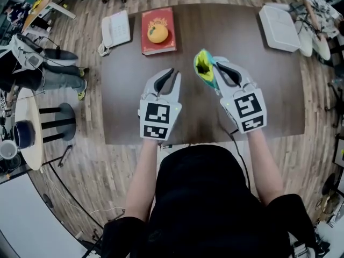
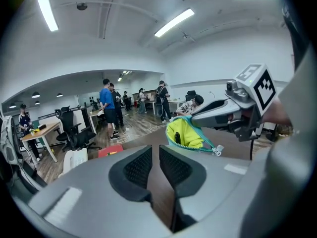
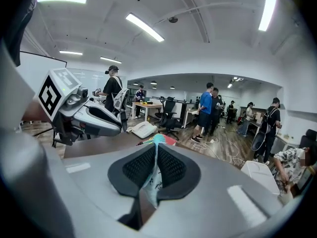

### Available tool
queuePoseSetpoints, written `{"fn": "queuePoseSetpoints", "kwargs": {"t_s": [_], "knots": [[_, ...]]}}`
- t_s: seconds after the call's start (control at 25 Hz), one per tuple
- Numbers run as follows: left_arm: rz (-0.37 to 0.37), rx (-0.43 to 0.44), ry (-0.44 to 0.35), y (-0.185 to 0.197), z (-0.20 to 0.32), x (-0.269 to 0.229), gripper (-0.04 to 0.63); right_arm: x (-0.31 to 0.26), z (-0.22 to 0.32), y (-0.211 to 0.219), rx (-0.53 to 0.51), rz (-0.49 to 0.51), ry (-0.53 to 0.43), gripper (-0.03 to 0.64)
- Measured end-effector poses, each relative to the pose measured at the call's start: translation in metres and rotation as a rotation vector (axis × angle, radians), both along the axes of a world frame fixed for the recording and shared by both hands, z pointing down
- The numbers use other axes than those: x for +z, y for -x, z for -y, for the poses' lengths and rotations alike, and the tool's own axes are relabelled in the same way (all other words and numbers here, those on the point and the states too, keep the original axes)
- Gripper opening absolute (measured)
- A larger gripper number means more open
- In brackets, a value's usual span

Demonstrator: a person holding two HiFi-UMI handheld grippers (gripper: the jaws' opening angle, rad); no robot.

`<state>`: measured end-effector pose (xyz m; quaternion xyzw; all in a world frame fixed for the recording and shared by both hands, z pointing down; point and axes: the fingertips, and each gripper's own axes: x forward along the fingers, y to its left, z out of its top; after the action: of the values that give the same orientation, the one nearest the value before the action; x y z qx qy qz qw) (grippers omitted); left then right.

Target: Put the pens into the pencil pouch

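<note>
The pencil pouch [image 1: 204, 67] is teal outside with a yellow lining, and it hangs above the brown table [image 1: 269, 90] with its zip mouth open. My right gripper [image 1: 219, 67] is shut on the pouch's edge; its fabric [image 3: 153, 182] shows pinched between the pads. A dark pen [image 2: 177, 137] stands inside the pouch [image 2: 190, 135]. My left gripper [image 1: 172, 72] is just left of the pouch, apart from it, with its jaws open by a narrow gap [image 2: 156, 157] and nothing between them. No loose pens show on the table.
A red book [image 1: 159, 48] with an orange [image 1: 158, 34] on it lies at the table's far edge, a white desk phone [image 1: 115, 30] to its left. A white box [image 1: 278, 28] sits at the far right corner. Several people stand in the office beyond.
</note>
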<state>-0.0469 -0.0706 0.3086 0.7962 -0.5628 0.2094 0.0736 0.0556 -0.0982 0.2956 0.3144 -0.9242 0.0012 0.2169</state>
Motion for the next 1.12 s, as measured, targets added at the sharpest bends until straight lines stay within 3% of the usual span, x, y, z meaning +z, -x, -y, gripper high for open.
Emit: {"fn": "queuePoseSetpoints", "kwargs": {"t_s": [0.52, 1.12], "knots": [[0.004, -0.006, -0.021, 0.0023, 0.0004, -0.0100, -0.003, -0.0117, -0.0042, 0.0046, -0.014, -0.006, -0.017, 0.025], [-0.008, -0.012, -0.013, 0.0029, -0.0032, -0.0082, -0.003, -0.0118, -0.0050, 0.0056, -0.023, -0.014, -0.017, 0.025]]}}
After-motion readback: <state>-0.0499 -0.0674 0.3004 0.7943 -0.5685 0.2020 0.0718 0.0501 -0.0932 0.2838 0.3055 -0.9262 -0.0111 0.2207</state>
